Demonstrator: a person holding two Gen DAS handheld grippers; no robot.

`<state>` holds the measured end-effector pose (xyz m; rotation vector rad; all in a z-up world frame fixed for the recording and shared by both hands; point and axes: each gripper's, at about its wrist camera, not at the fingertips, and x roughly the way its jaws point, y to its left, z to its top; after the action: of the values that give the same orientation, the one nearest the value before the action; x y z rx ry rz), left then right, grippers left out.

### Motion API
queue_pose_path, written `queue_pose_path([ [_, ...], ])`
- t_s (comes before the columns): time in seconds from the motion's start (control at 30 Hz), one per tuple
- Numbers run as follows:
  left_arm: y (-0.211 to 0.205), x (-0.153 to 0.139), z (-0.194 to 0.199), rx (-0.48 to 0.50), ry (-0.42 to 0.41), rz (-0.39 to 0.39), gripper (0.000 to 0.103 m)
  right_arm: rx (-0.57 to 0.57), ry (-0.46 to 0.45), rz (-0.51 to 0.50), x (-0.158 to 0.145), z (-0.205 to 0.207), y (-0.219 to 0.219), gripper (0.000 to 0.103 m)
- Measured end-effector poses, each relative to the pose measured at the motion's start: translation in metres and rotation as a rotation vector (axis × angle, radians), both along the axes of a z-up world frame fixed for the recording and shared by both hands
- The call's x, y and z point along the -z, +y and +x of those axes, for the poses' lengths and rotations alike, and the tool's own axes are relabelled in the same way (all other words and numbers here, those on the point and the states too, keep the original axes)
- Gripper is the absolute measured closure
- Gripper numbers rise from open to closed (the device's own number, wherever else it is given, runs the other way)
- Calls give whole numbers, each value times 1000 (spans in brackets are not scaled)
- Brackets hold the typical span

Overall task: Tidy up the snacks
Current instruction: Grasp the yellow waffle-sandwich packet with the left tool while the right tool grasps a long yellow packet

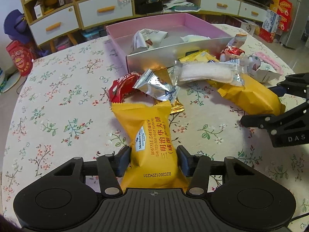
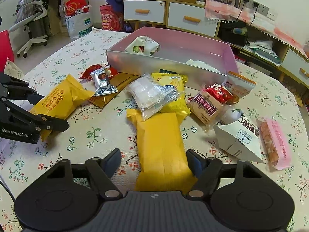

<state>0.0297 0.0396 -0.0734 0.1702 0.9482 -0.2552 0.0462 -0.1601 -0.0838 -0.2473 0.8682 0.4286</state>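
My left gripper (image 1: 153, 161) is clamped on a yellow waffle sandwich packet (image 1: 152, 143): both pads press its sides, and the packet pinches in between them. The packet lies on the floral tablecloth (image 1: 63, 104), printed side up, its far end near a red wrapper (image 1: 123, 87) and a silver sachet (image 1: 157, 88).

My right gripper (image 2: 153, 162) straddles a second yellow packet (image 2: 161, 145), plain side up. The right-hand pad touches the packet edge; the left-hand pad stands clear, with tablecloth visible in the gap. The jaws are therefore partly closed and not yet gripping.

View differences:
- The left wrist view shows the waffle packet's print and date code; the right wrist view shows that packet only at its left margin, beside the left gripper.
- The right wrist view alone shows a clear bag of white pieces (image 2: 152, 96) resting on the second packet's far end, plus a white carton (image 2: 239, 137) and a pink nut bar (image 2: 274, 143) to its right.
- Both views show the pink box (image 1: 173, 22) beyond the pile, holding two white wrappers
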Motion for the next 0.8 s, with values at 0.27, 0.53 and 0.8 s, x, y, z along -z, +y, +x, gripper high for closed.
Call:
queue_pose_path([
  [0.27,-2,-5,-2,8,-16,3,63,-1,-8,-5,-4,2,1,88],
  [0.53,-2,-15,-4,15,-36,-16,64,-30,-24,23,-18,-1,5,90],
  [0.8,0,-29,-3,10,-58,-47,64,-62,-38,64,-37,-8,8,90],
])
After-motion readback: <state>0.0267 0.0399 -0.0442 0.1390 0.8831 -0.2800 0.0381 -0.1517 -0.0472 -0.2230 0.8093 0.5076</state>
